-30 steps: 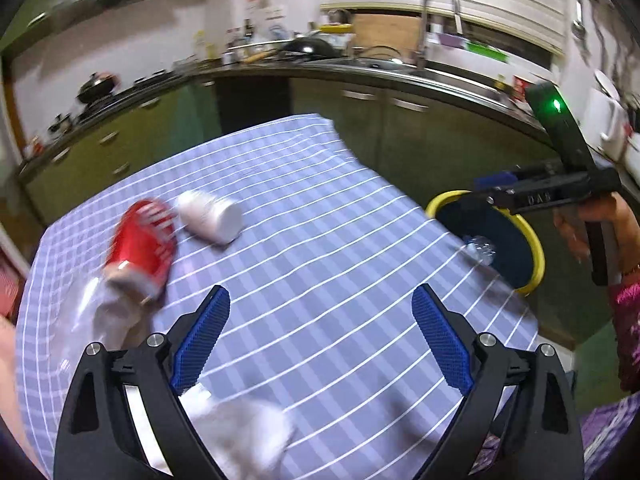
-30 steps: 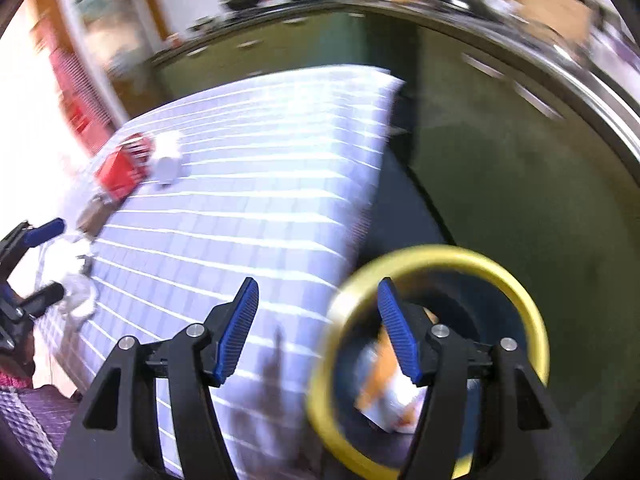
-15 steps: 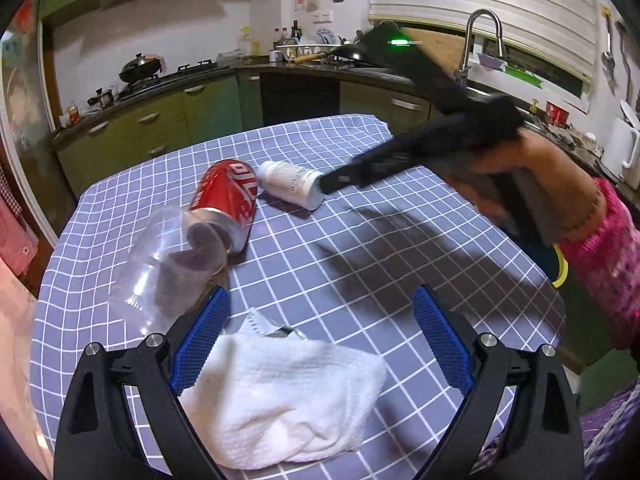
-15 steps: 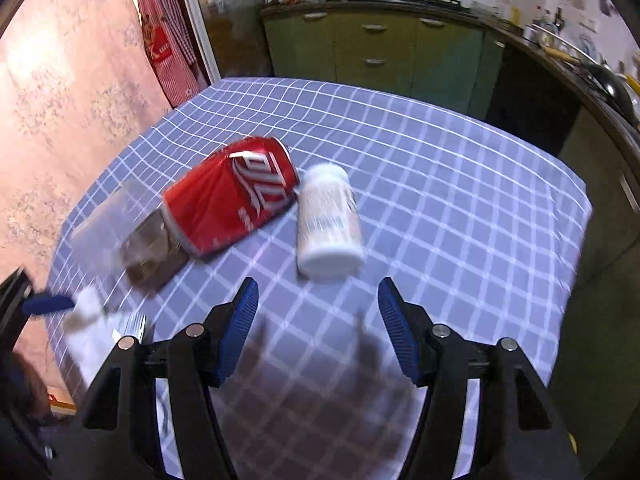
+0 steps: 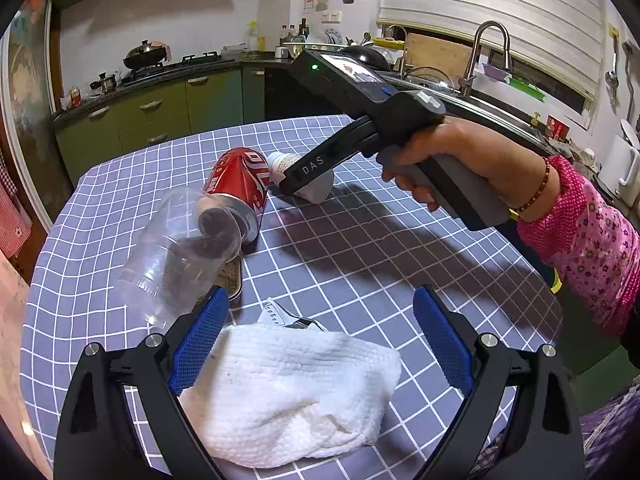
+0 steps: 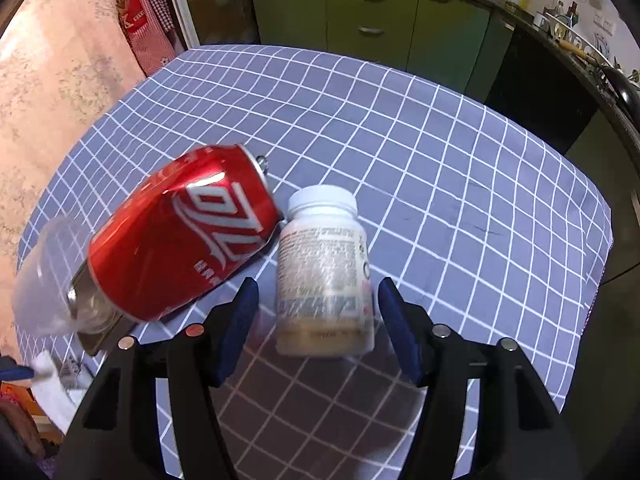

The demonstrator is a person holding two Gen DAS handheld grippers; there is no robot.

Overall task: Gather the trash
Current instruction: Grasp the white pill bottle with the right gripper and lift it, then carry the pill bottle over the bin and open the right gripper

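Right wrist view shows the right gripper (image 6: 316,320) spread and unclamped astride the white pill bottle (image 6: 326,276), which lies mid-table touching the red can (image 6: 182,236) (likely lined up to grab), while the left gripper (image 5: 320,344) hangs spread over the white cloth (image 5: 288,392) at the table's (image 6: 440,152) near edge.

On the table (image 6: 440,160) lie a can (image 6: 188,236) and a small bottle (image 6: 326,276), both on their sides. In the right wrist view the can is left of the bottle, and the two touch near the bottle's cap. At the can's bottom end — down and to the left — lies a plastic cup (image 5: 176,252) on its side, its open mouth against the can. Under the cup is a flat thing. In front of the cup, nearest the left wrist camera, lies a cloth (image 5: 288,392). Behind the table stand cabinets (image 6: 372,28) — well apart from it.
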